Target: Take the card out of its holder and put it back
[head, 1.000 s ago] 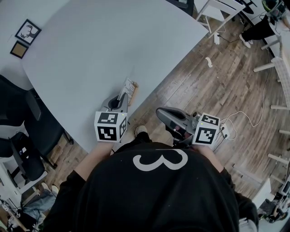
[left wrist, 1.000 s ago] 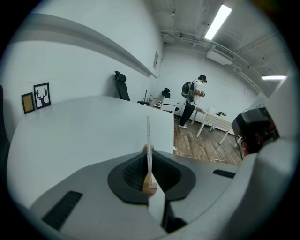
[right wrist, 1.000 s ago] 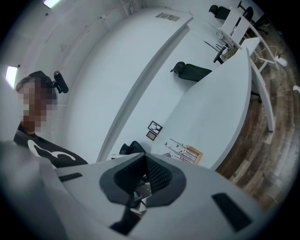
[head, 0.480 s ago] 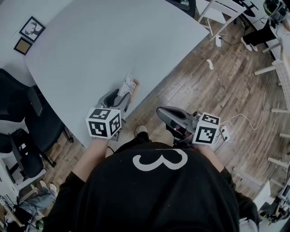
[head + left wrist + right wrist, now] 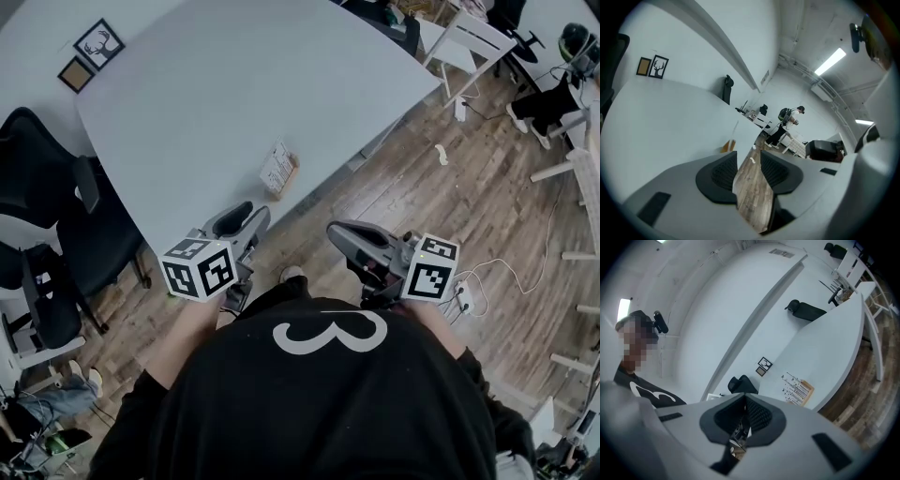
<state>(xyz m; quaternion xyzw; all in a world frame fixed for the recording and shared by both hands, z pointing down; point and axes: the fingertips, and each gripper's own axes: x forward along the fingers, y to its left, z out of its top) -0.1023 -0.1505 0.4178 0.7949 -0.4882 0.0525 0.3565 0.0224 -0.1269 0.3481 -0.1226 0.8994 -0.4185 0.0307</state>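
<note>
Judging progress: we find the card [image 5: 277, 166] seated in its holder [image 5: 292, 178], with neither pair of tongs on it. We take the put-back as done and see little left beyond drawing clear.
Caveat: the same layout would fit a task not yet begun. The just-parted left tongs tip us toward done.
Left tongs: the left tongs [image 5: 248, 217] have just been opening and stand wide. Only the wooden floor [image 5: 747, 197] shows between the pads. They hang near the card, on its near left, apart from it.
Right tongs: the right tongs [image 5: 334, 231] are drawn narrow, pads all but meeting, and we see nothing gripped. They hang off the near edge of the surface [image 5: 206, 103], over the floor, to the near right of the card and apart from it.
Card's place: it stands in the holder on the surface, close to the near right edge.
Card's look: it is white and thin, with rows of small dark print on its face. In the right gripper view it leans back a little in the slot.
Holder's look: it is a small, low block of pale wood lying flat on the surface. The card's lower edge is hidden inside it.
Handling: we judge the card light and fairly stiff, and likely to tip the small holder if pulled at a slant.
</note>
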